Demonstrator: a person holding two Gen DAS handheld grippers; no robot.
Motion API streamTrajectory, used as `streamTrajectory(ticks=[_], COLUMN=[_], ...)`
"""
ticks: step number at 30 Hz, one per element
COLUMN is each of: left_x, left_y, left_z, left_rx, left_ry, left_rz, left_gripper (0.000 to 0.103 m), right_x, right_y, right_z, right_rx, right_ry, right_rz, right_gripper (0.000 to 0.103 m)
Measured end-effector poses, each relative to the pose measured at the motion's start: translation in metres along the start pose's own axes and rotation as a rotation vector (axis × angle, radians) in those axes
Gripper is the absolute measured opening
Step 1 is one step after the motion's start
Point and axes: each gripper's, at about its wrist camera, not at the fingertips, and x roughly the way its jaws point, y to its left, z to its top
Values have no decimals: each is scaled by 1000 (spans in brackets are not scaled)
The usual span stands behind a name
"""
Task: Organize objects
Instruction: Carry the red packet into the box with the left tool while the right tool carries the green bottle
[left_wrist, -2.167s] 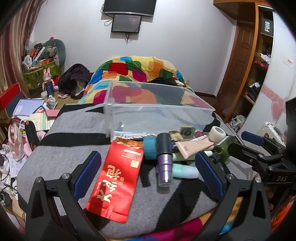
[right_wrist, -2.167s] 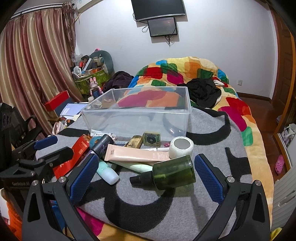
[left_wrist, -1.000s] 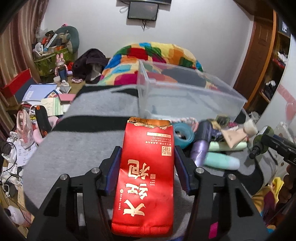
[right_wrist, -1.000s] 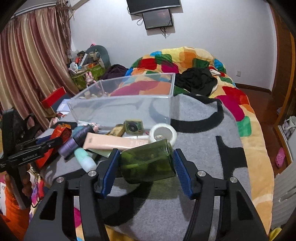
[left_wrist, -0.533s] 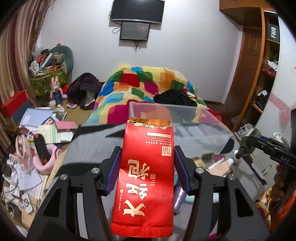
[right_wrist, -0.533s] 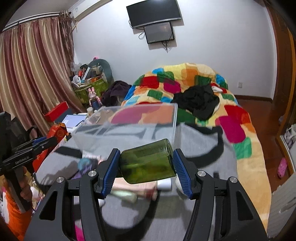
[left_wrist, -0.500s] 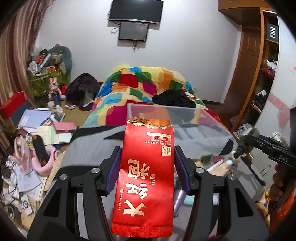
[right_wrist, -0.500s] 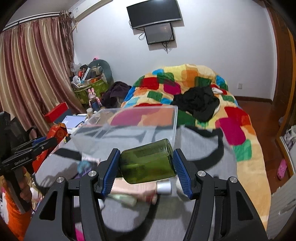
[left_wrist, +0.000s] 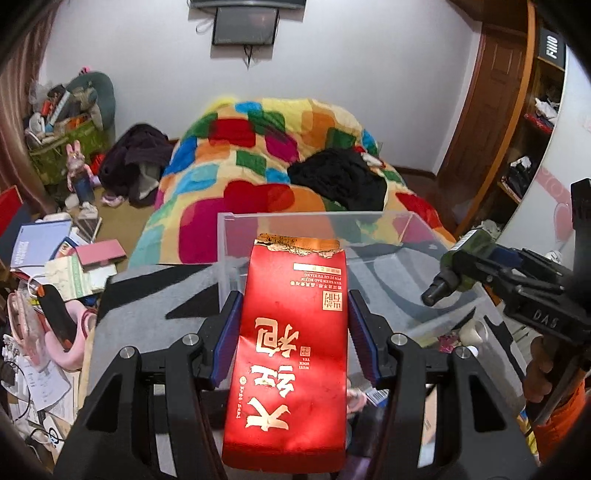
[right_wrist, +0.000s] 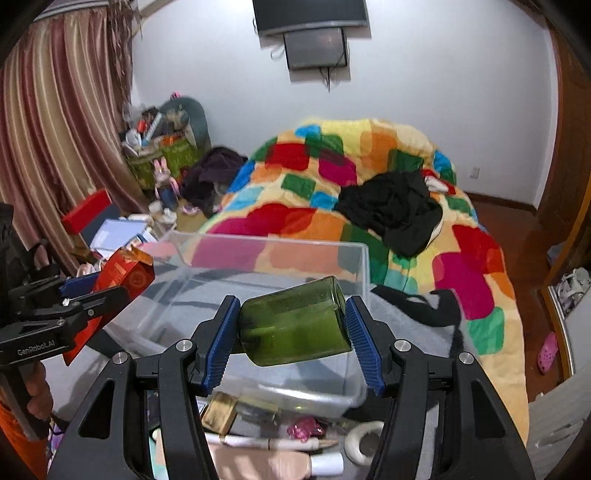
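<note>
My left gripper (left_wrist: 291, 325) is shut on a red tea pouch (left_wrist: 291, 350) and holds it up in front of the near-left corner of a clear plastic bin (left_wrist: 317, 218). My right gripper (right_wrist: 291, 325) is shut on a dark green bottle (right_wrist: 295, 325), held on its side above the bin's (right_wrist: 258, 243) near edge. In the left wrist view the green bottle (left_wrist: 465, 254) hangs over the bin's right side. In the right wrist view the red pouch (right_wrist: 122, 273) is at the bin's left side.
The bin sits on a grey-and-black blanket (left_wrist: 155, 306). Below the right gripper lie a pink tube (right_wrist: 266, 461), a gold tin (right_wrist: 219, 411), a white tape roll (right_wrist: 364, 441). A colourful quilt (right_wrist: 332, 184) lies behind. Clutter covers the floor at left (left_wrist: 55, 266).
Both grippers have moved forward and tipped down toward the bin with their objects still held. The bin now appears closer and seen more from above.
</note>
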Motion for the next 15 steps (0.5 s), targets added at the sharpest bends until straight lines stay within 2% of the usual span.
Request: streamTrajectory(ticks=[4, 11, 15], left_x=[20, 45, 46], left_y=[-3, -16, -18], left_z=[9, 12, 10], left_rx=[29, 103, 113], left_ry=[59, 136, 139], left_rz=[-44, -25, -27], left_gripper=[55, 54, 54], right_x=[24, 49, 56], right_y=[2, 12, 18], right_z=[5, 2, -3], right_rx=[-9, -45, -69], right_ry=[70, 165, 182], right_rz=[13, 60, 58], right_gripper=[55, 55, 56])
